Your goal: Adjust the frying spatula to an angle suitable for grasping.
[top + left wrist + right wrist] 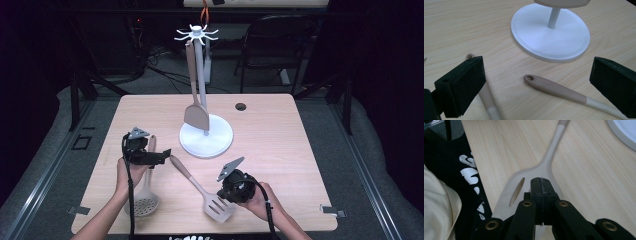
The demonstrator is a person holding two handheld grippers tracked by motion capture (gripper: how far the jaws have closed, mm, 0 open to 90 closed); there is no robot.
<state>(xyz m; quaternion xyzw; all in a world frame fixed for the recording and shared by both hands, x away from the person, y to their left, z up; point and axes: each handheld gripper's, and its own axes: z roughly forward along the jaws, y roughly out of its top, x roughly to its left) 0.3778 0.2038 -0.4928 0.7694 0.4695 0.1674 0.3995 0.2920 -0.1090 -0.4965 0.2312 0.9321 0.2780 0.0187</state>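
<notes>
Right gripper view: beige slotted turner (534,173), flat under pressed-together fingers (535,185).

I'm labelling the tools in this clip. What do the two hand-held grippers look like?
Both the left gripper and the right gripper are black, each topped by a grey three-cornered plate and trailing a black cable. The jaws are black blocks with rough pads, on black linkage arms with brass-coloured rivets. The forearms are bare, with no sleeves in the high view.

Utensil stand (206,136) blocks bench (280,150) centre; slotted turner (202,190) and skimmer (145,192) clutter near edge; right side open.
</notes>
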